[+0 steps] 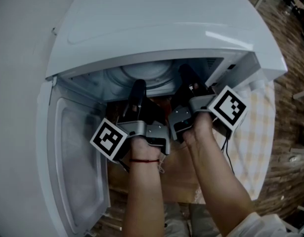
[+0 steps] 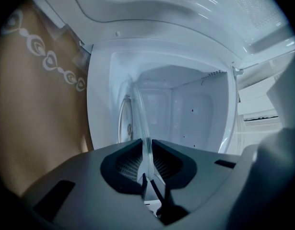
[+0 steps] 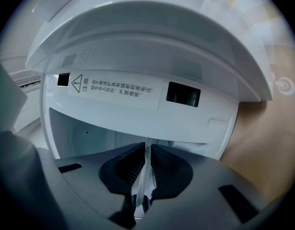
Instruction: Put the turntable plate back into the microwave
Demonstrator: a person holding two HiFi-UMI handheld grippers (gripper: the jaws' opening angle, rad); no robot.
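Head view: I am holding both claws inside the microwave [image 1: 156,28], left claw [image 1: 138,89] at 11 o'clock, right claw [image 1: 186,75] at 1, with the turntable plate [image 1: 142,75] between them at the cavity mouth.

Left gripper view: my claw is pinching the glass rim edge-on.

Right gripper view: this claw is pinching the rim too. I am judging it stiff, slippery and breakable. A warning label [image 3: 111,87] at 11 is showing Chinese print I cannot read.

Checkered cloth [image 1: 256,132], wooden floor [image 1: 290,38]

Head looks down, gripper views near microwave [image 1: 166,26]
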